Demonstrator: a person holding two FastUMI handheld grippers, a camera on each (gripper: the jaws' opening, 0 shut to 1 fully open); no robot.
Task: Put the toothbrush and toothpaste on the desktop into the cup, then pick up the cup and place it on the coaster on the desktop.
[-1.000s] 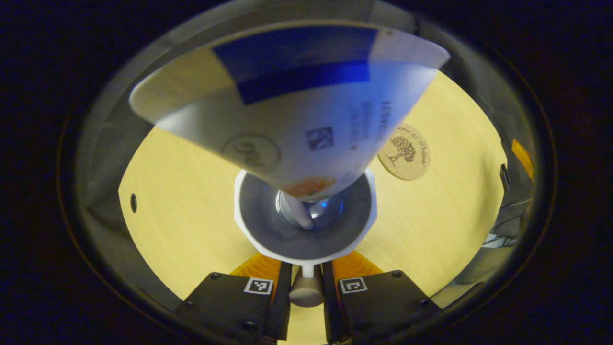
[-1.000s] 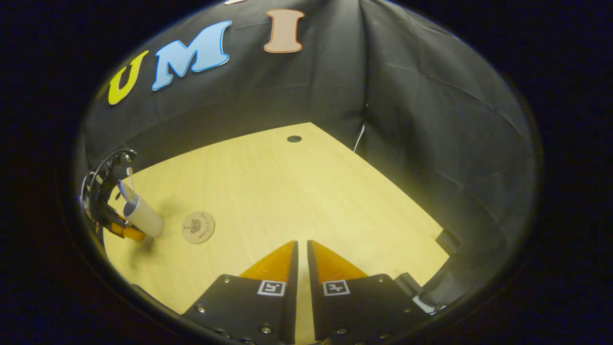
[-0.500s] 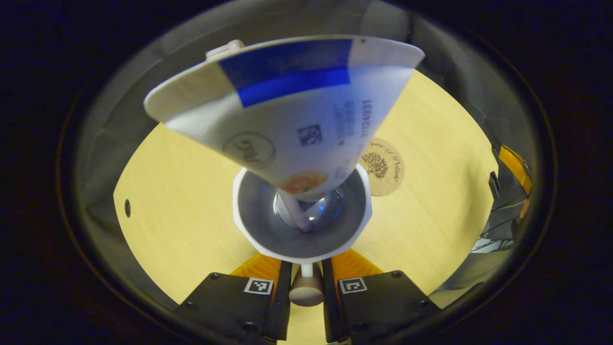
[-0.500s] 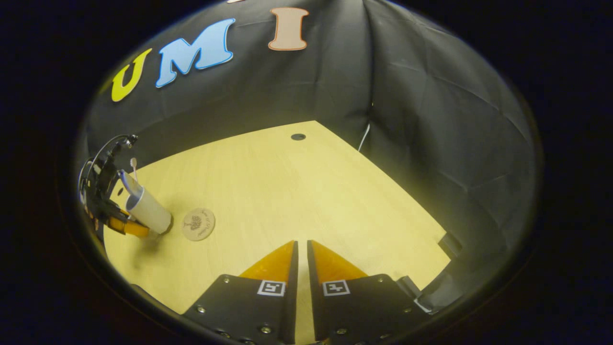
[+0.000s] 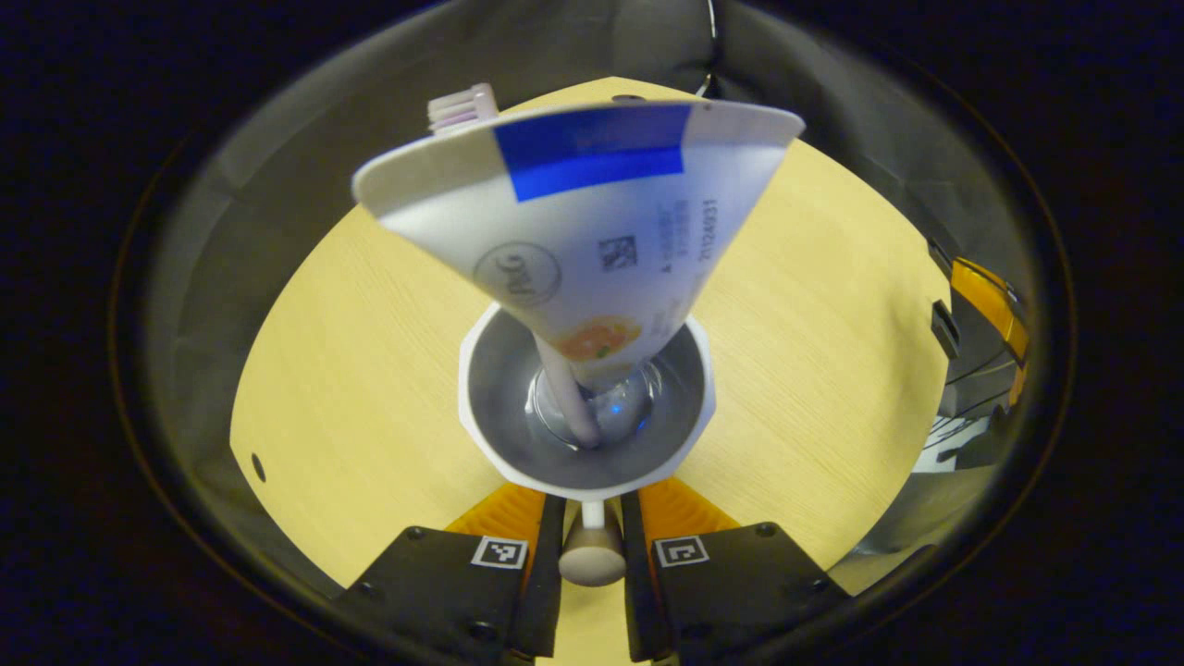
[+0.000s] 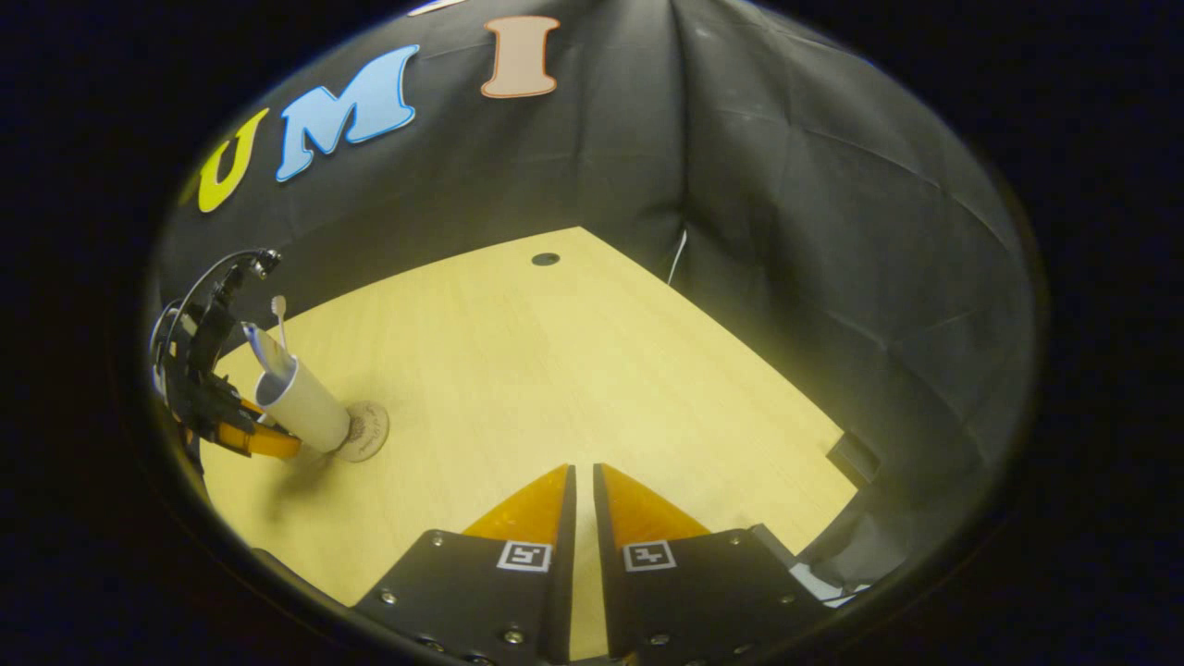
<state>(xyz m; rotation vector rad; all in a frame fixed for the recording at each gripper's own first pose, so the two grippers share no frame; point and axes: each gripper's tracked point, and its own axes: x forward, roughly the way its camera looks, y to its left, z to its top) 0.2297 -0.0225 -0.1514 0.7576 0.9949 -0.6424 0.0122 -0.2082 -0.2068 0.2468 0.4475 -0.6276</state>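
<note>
Left gripper (image 5: 592, 527) clamped on cup (image 5: 586, 407) handle, toothpaste (image 5: 592, 222) & toothbrush (image 5: 460, 106) standing inside, long axes up and leaning. Cup base seems over coaster (image 6: 363, 431) now, touching or not – can't tell; needs straight lowering. Right gripper (image 6: 583, 481) nearly closed, empty, well apart

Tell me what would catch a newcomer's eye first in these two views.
In the left gripper view, the toothpaste tube looms largest, fanning up out of the white cup at centre, with the toothbrush head peeking behind its top edge. The left gripper is closed on the cup's handle at the bottom. In the right gripper view, the cup is tilted over the round coaster at far left on the wooden desktop.
</note>
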